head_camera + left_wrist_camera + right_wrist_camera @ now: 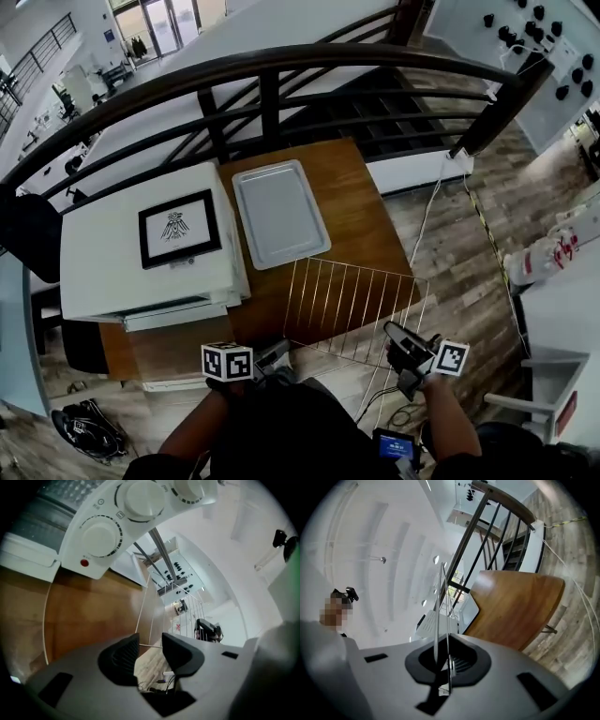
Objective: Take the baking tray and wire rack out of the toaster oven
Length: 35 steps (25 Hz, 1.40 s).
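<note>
Cannot see the front or inside of the toaster oven (pixel 141 253) from the head view, only its top. Loses most of it past the top and left edges of the left gripper view, leaving the knobs (pixel 99 537) and a corner of the door. Cannot follow the near rim of the wire rack (pixel 352 314) where the left gripper (pixel 275 353) and right gripper (pixel 395 334) cover its corners. Gets the rack only as thin edge-on lines in the right gripper view. Cannot make out the left part of the table (pixel 366 202), hidden under the oven. Too small to tell: the dark pieces on the far right white board (pixel 469 37)
</note>
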Each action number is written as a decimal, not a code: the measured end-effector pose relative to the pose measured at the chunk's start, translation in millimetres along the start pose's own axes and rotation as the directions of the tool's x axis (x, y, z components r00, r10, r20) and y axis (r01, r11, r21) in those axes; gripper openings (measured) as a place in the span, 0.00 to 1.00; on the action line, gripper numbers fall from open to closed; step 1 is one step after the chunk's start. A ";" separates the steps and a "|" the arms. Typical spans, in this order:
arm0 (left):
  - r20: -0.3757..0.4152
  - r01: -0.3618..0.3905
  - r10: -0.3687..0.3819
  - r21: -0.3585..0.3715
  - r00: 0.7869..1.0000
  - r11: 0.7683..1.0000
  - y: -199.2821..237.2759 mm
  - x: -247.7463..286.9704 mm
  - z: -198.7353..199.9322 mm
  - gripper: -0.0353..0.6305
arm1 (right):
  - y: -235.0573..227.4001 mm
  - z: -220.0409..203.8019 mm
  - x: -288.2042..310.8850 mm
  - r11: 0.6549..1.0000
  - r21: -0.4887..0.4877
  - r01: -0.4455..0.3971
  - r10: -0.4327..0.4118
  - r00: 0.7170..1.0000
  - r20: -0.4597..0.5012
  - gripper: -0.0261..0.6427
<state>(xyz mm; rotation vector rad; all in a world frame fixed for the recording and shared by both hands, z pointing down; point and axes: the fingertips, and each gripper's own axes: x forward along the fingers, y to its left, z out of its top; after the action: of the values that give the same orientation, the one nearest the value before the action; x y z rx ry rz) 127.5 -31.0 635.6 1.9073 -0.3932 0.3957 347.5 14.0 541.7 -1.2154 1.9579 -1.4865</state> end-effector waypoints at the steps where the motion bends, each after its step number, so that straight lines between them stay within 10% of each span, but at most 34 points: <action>1: 0.010 -0.011 0.011 -0.009 1.000 1.000 3.4 -0.9 2.9 0.29 | -3.1 0.6 4.8 1.000 0.005 0.001 0.000 1.000 -0.018 0.03; 12: 0.145 -0.216 0.214 0.001 0.966 0.976 25.6 9.9 2.8 0.29 | -39.6 2.2 53.7 0.997 0.079 0.000 0.022 0.960 -0.279 0.03; 25: 0.208 -0.390 0.393 -0.054 0.896 0.919 44.0 16.4 2.9 0.29 | -107.2 21.8 86.5 0.981 -0.016 0.192 -0.179 0.875 -0.450 0.17; 35: 0.239 -0.372 0.396 -0.141 0.887 0.918 48.7 20.9 6.7 0.28 | -140.0 32.6 79.6 0.770 -0.557 0.311 -0.586 0.690 -0.426 0.42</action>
<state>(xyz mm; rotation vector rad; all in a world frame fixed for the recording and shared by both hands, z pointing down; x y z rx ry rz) 124.8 -56.0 682.8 1.7925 -0.9622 0.3747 384.0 -77.9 673.0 -1.7092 2.6559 -1.8962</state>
